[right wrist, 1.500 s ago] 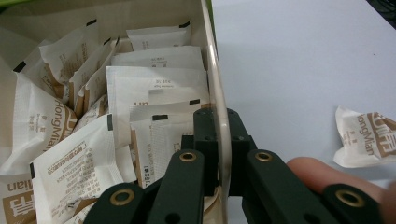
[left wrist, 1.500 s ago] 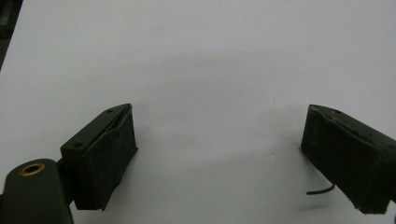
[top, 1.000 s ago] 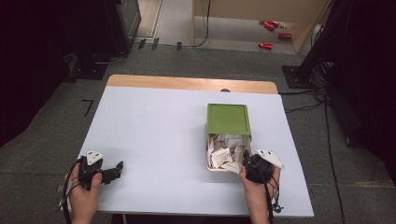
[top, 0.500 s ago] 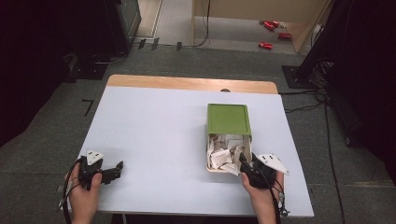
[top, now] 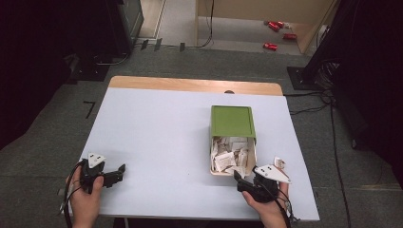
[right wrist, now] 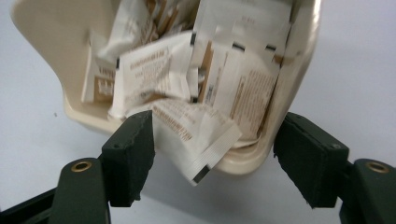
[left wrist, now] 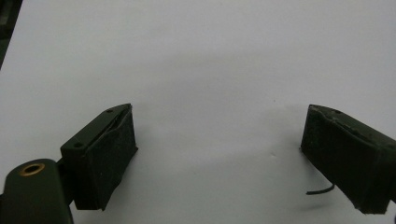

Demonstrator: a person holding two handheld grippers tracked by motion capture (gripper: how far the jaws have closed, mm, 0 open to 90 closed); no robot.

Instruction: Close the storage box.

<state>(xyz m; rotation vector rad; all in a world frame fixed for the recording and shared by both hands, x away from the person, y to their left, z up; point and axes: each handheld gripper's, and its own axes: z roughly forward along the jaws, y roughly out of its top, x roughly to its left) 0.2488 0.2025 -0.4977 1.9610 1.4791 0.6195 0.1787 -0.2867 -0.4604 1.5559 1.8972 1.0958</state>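
We take the cream box (top: 212, 164) as landmark; its green lid (top: 232, 121) covers the far half, and white paper sachets (top: 231, 154) fill the open near half. It sits on the white table (top: 157, 137), right of centre.

Far left of the box, at the table's near left corner, we see the left gripper (top: 118, 171) held in the left hand (top: 86, 202), grey three-cornered plate (top: 96, 159) on top, jaws pointing right toward the box but well apart from it. In the left gripper view we see the left gripper (left wrist: 219, 154) with jaws spread wide, bare table between them, nothing held. A short dark strand (left wrist: 320, 190) lies by the right jaw.

Just at the box's near right corner we see the right gripper (top: 239, 180) in the right hand (top: 266, 209), its jaws aimed at the box's near edge. In the right gripper view the right gripper (right wrist: 212, 158) has jaws spread, one either side of the box's near end (right wrist: 285, 88). One sachet (right wrist: 196, 137) hangs out over the box rim between the jaws. We see no pad touching it; the jaws grip nothing. More sachets (right wrist: 154, 70) pile behind it inside the box, printed brown and white, text too blurred to read.

A small white scrap (top: 279, 163) lies on the table just right of the box's near corner; we cannot tell what it is.
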